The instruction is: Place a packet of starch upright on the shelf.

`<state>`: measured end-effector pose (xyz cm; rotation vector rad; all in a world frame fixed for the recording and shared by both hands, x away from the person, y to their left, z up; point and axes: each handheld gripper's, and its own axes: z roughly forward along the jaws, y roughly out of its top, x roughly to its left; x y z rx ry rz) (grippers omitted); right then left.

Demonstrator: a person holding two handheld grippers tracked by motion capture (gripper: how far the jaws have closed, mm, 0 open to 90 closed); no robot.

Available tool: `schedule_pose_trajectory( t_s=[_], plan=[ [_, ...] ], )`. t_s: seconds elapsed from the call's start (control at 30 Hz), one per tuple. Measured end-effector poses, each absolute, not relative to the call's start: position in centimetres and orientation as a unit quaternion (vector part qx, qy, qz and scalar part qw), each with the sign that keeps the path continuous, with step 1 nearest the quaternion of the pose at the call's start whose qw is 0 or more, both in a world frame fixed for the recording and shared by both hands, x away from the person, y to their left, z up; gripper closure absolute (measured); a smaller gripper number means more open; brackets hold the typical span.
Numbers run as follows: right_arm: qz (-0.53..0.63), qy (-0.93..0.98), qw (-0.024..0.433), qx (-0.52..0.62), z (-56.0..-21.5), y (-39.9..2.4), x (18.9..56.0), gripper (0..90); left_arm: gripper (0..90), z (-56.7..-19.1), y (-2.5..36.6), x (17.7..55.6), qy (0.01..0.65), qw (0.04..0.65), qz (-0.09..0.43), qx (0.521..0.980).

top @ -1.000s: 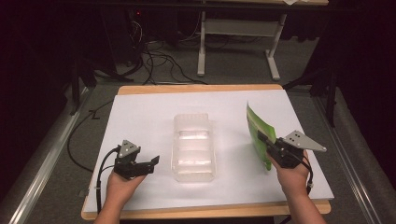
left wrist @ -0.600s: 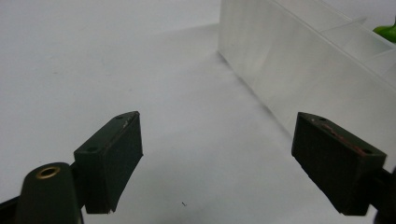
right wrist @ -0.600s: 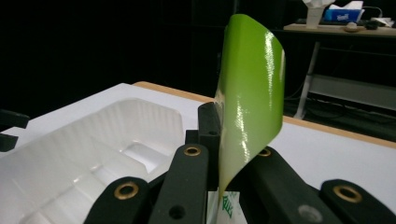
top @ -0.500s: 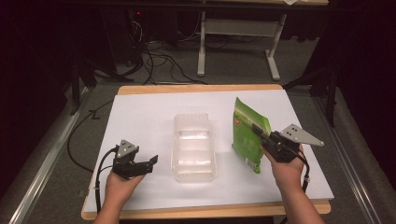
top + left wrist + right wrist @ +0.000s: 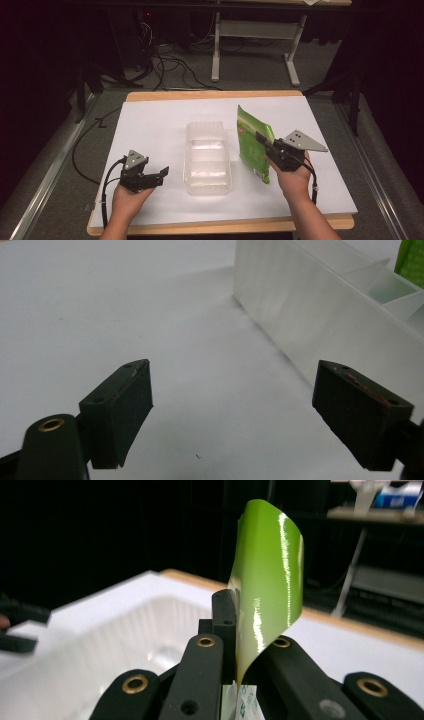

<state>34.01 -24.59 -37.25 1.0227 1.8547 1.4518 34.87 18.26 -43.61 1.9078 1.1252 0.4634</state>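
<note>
The glossy green plastic pouch [image 5: 253, 144] stood upright on edge above the white table top [image 5: 155, 125], just to the right of the clear plastic compartment tray [image 5: 207, 157] in the high view, its lower corner close to the tray's right rim. Whether that corner touched the table could not be told. The pouch showed a small red mark near its upper part and pale print near the bottom. In the right gripper view the pouch [image 5: 265, 575] rose as a curved, shiny green sheet between the black jaws, bending over to one side at its top.

The right gripper [image 5: 265, 141] pinched the pouch at its right-hand edge, its jaws pressed together on the film, with the person's right hand [image 5: 292, 175] behind it and the grey three-cornered plate on top. In its own view the right gripper [image 5: 235, 630] had the tray [image 5: 125, 645] lying beyond and to the left of the jaws.

The left gripper [image 5: 161, 174] rested low over the table near its front edge, left of the tray and apart from it, held by the left hand [image 5: 127, 200]. In the left gripper view its jaws stood spread wide with nothing between them, the left gripper [image 5: 235, 415] facing bare table, and the tray's cloudy side wall [image 5: 310, 315] ran along the right.
</note>
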Motion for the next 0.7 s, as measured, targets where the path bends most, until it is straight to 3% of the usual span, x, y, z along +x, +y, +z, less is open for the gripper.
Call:
schedule_pose_trajectory(
  t_s=[0.37,0.7],
  plan=[
    [0.54,0.692,0.265,0.399,-39.0,-27.2,31.8,82.7,16.8,-43.8,18.0,34.9,0.445,0.426,0.179,0.767],
    [0.529,0.707,0.228,0.41,-40.3,-27.2,32.0,69.3,16.8,-43.7,18.1,34.9,0.445,0.428,0.177,0.766]
  ],
)
